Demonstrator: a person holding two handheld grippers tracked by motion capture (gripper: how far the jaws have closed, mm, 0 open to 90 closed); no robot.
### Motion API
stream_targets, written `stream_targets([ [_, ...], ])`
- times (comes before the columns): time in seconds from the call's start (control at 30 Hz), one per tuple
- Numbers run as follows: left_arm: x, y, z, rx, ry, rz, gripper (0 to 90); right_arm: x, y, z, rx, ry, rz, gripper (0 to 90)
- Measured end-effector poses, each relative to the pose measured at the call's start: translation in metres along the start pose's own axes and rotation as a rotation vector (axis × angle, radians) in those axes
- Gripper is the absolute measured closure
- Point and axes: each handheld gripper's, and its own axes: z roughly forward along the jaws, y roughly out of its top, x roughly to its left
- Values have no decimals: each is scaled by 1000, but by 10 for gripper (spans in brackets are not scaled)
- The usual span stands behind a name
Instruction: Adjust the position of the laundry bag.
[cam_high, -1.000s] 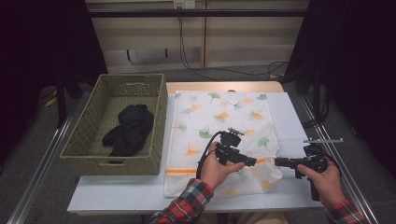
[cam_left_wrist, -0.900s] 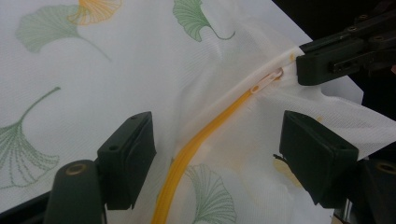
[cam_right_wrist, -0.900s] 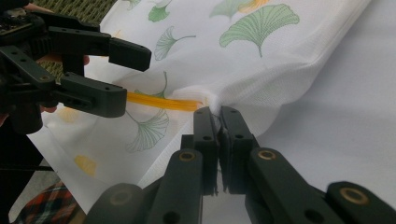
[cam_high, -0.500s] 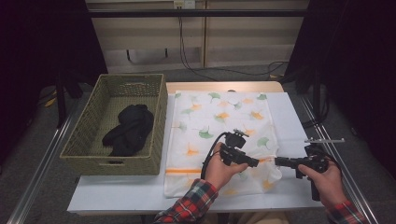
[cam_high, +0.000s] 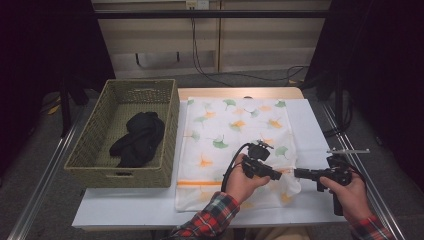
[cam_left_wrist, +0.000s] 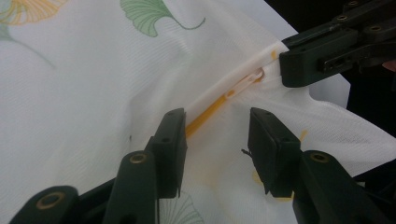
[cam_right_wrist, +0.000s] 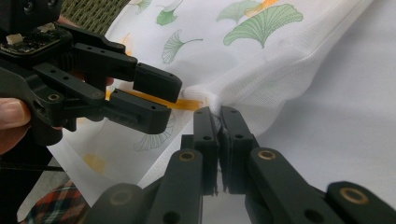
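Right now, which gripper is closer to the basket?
Left. The left gripper is over the leaf-print cloth, nearer the basket; the right gripper pinches the cloth's far edge.

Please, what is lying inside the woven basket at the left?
Inside the woven basket lies a crumpled black garment. Whatever is beneath it is covered; the remaining basket floor looks bare.
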Motion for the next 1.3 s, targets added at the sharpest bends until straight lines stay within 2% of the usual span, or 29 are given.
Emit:
stream_targets([
  [0.07,1,1,1,9,1,21,578,0,0,0,0,3,-1,864],
  [0.23,1,1,6,-7,-11,14,589,0,0,0,-2,12,3,864],
  [0.3,0,1,8,-25,-10,-6,602,-1,0,1,-3,15,3,864],
  [0.4,1,2,10,-12,-16,16,612,-1,0,2,-4,22,11,864],
  [0.43,2,2,10,-3,-9,37,613,0,0,2,-5,27,12,864],
  [0.5,0,2,11,-12,-4,28,622,0,0,1,-5,30,10,865],
  [0.57,0,2,13,-21,-13,27,632,0,0,2,-7,31,16,865],
  [0.67,-1,1,13,-7,-29,47,668,-1,0,2,-7,28,12,865],
  [0.7,-2,1,13,-4,-33,47,683,0,0,2,-6,29,15,865],
  [0.73,-3,0,15,-19,-40,26,686,0,1,2,-7,31,16,865],
  [0.77,-4,0,15,-21,-39,29,686,-1,1,2,-8,30,14,865],
  [0.8,-4,0,16,-19,-37,32,686,-1,1,2,-8,30,15,865],
  [0.83,-2,0,16,0,-40,52,686,-1,0,2,-8,28,13,865],
  [0.87,-3,-1,17,-11,-43,37,686,-1,0,2,-5,28,17,865],
  [0.9,-3,-1,17,6,-52,52,690,-1,0,2,-8,30,17,865],
  [0.97,-4,-3,20,9,-55,45,694,-1,0,1,-11,35,22,865],
  [1.03,-5,-4,21,12,-50,42,694,-1,0,0,-13,31,20,865],
  [1.07,-3,-4,20,20,-45,54,691,-1,0,0,-9,30,20,865],
  [1.1,-3,-4,20,6,-45,32,691,-1,0,0,-7,26,17,865],
  [1.3,1,1,13,-7,-24,25,676,-1,0,0,-10,34,23,865],
])
